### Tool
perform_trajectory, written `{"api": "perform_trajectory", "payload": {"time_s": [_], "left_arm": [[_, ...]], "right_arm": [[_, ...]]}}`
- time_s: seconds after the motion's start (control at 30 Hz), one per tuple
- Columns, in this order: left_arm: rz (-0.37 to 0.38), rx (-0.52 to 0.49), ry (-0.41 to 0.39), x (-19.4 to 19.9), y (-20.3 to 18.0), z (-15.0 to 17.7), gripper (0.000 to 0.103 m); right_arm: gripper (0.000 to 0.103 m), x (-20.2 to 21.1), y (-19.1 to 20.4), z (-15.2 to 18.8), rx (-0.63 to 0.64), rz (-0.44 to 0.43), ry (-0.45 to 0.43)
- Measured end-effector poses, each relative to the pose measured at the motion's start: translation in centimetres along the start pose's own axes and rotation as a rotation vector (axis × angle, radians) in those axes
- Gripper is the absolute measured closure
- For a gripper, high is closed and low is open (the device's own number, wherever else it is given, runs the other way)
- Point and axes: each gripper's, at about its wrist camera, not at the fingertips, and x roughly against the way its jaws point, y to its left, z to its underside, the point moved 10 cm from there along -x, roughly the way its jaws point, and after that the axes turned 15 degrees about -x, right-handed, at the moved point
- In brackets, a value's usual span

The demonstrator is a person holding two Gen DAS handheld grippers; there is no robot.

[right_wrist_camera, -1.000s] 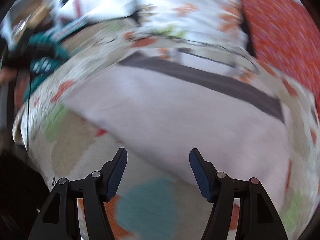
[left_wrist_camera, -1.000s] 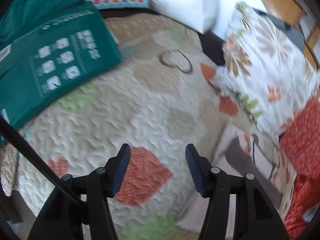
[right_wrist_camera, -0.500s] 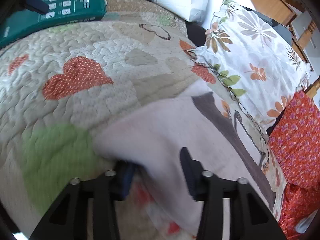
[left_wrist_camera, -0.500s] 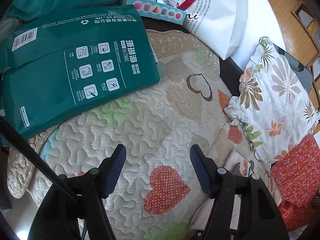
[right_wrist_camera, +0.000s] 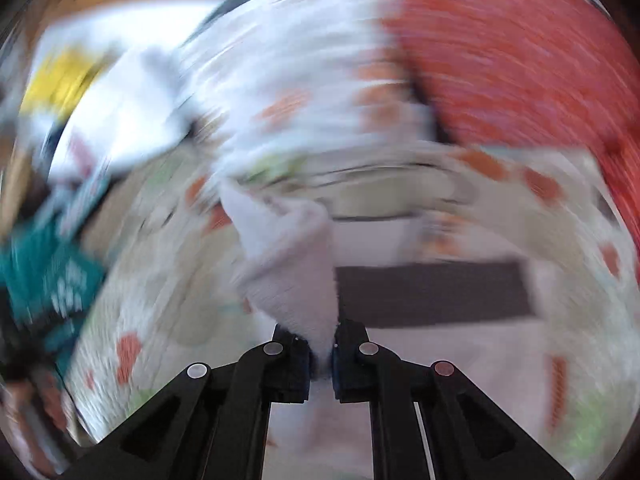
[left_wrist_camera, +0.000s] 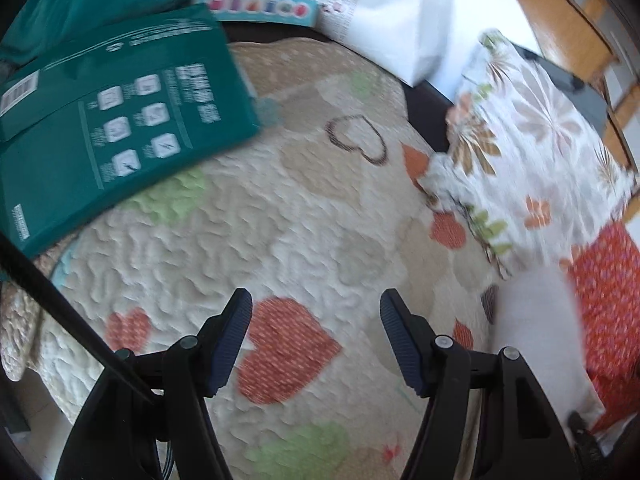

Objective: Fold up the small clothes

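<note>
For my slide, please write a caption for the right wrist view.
Right gripper, jaws just closed, pinches the pale cloth above the heart-patterned quilt.

My right wrist view is smeared by motion: the floral pillow [right_wrist_camera: 304, 92] and red cloth [right_wrist_camera: 520, 64] are streaks, and the pale garment [right_wrist_camera: 288, 248] loses its edges, its lower part hidden behind the right hand-held gripper [right_wrist_camera: 320, 354]. I cannot read the print on the green package [left_wrist_camera: 112, 128] in the left view. The garment there is cut off behind the left hand-held gripper [left_wrist_camera: 316, 340].
</note>
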Motion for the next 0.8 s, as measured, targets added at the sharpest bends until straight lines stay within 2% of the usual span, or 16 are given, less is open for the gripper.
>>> {"api": "perform_trajectory", "payload": {"time_s": [0.07, 0.1, 0.17, 0.27, 0.33, 0.5, 0.57, 0.7, 0.8], "left_arm": [[0.007, -0.042, 0.008, -0.4, -2.0, 0.5, 0.038], [0.014, -0.066, 0.015, -0.6, -3.2, 0.8, 0.038], [0.033, -0.120, 0.031, -1.2, -5.9, 1.7, 0.038], [0.067, -0.194, 0.057, -1.7, -9.7, 3.3, 0.038], [0.109, -0.243, 0.077, -2.0, -12.7, 4.8, 0.038], [0.192, -0.385, 0.128, -2.6, -19.2, 8.3, 0.038], [0.224, -0.437, 0.146, -2.7, -21.5, 9.6, 0.038], [0.275, -0.503, 0.174, -3.1, -24.9, 11.5, 0.038], [0.309, -0.522, 0.191, -3.7, -26.6, 12.4, 0.035]], "right_arm": [[0.095, 1.5, -6.0, -0.1, -0.082, 0.057, -0.004], [0.095, 1.6, -9.2, 0.7, -0.109, 0.104, 0.015], [0.095, 0.8, -13.1, 2.3, -0.158, 0.155, 0.064], [0.095, -0.8, -16.7, 4.6, -0.256, 0.132, 0.139], [0.095, -1.2, -17.0, 5.1, -0.268, 0.114, 0.153], [0.091, -0.9, -16.2, 5.1, -0.180, 0.141, 0.145], [0.078, 0.6, -16.5, 4.9, -0.169, 0.143, 0.131], [0.059, 3.8, -17.1, 2.7, -0.181, 0.119, 0.047], [0.047, 3.6, -17.4, 0.4, -0.179, 0.118, 0.024]]}}
